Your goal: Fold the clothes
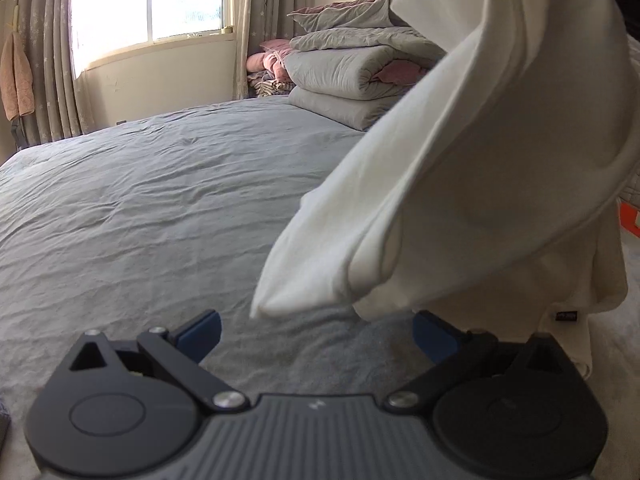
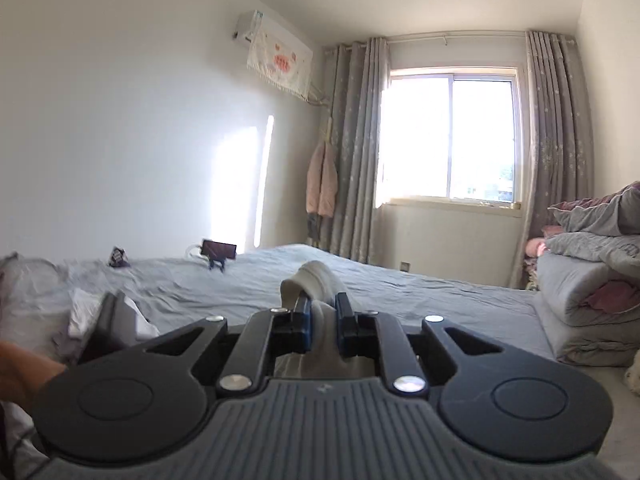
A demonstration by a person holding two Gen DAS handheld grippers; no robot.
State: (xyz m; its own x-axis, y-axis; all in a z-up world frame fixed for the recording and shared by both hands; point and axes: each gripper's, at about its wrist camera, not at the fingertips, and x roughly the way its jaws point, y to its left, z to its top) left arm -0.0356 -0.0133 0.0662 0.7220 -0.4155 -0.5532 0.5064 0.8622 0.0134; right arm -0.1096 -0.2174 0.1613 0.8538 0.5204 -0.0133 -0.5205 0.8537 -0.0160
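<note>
The bed [image 1: 140, 200], spread with a wrinkled grey-blue sheet, fills both views. A stack of folded grey quilts [image 1: 352, 76] sits on its far corner beside the window [image 1: 148, 0]. Above the bed's near side hangs the white garment [image 1: 460, 184], draped from the upper right, its lowest folds just in front of the left gripper [image 1: 316, 334], whose blue-padded fingers stand spread with nothing between them. The right gripper [image 2: 322, 314], raised over the bed, is pinching a bunch of the white garment.
</note>
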